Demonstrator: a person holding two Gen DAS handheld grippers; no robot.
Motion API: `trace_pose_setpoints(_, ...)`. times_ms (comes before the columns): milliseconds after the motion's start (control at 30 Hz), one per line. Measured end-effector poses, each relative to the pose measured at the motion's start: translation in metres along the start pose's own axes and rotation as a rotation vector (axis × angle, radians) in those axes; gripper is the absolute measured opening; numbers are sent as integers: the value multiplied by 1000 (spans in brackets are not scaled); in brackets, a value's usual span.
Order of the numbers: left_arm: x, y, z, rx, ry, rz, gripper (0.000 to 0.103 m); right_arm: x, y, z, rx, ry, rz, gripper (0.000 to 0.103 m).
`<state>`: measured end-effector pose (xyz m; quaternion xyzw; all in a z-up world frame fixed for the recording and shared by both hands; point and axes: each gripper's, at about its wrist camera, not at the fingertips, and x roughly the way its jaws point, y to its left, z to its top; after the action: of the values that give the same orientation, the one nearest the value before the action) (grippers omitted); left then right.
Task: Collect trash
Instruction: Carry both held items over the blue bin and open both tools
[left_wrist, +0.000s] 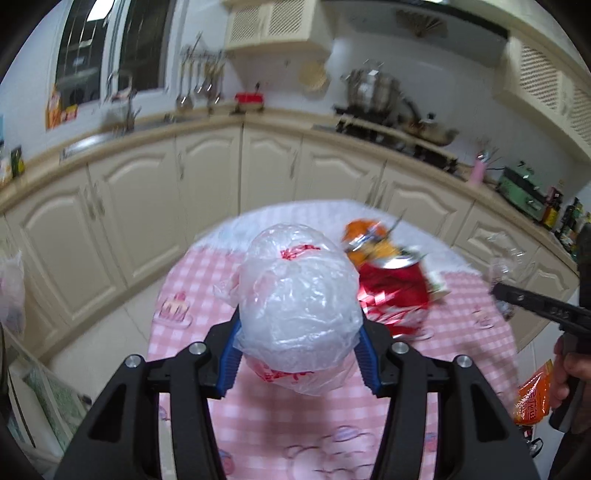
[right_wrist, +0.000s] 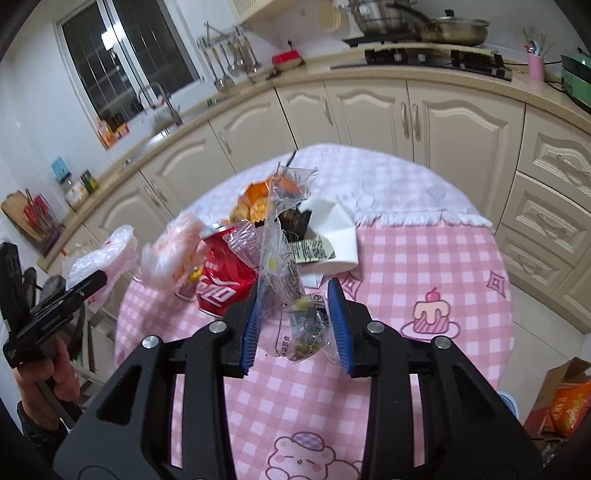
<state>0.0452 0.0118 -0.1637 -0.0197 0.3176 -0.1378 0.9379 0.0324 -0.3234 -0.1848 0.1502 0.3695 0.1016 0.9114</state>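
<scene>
You are holding a crumpled plastic bag (left_wrist: 299, 295) clamped in the left gripper (left_wrist: 299, 354) above the desk (left_wrist: 472, 317), its jaws squeezing both sides. Your right gripper (right_wrist: 295, 321) is pinching a clear wrapper (right_wrist: 284, 251). Keep both grips firm; the red can (right_wrist: 221, 284) and the orange packet (right_wrist: 255, 203) are waiting.

Red can (left_wrist: 393, 291) half hidden behind crumpled plastic bag (left_wrist: 299, 295); print on bag unreadable. Far counter utensils (left_wrist: 199, 81) smeared by motion blur. Clear wrapper (right_wrist: 291, 295) masks can label (right_wrist: 221, 288). Orange packet (right_wrist: 567, 408) cut off at right edge.
</scene>
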Motion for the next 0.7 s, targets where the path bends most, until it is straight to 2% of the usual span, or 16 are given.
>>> trace_pose_setpoints(167, -8, -72, 14, 112, -37, -129, 52, -44, -46, -5, 84, -83, -17, 34)
trace_pose_setpoints(300, 16, -145, 10, 202, 6, -257, 52, -81, -104, -25, 188, -122, -95, 34)
trace_pose_setpoints(433, 48, -222, -12, 290, 94, -391, 52, -118, -183, -69, 354, -138, -221, 34)
trace_pose_setpoints(500, 66, -268, -32, 347, 156, -470, 52, -130, -220, -97, 438, -119, -294, 34)
trace_pose_setpoints(633, 102, -347, -87, 448, 307, -581, 53, -135, -294, -169, 640, -34, -396, 34)
trace_pose_setpoints(700, 121, -374, -114, 493, 373, -609, 53, -127, -325, -209, 739, 12, -410, 34)
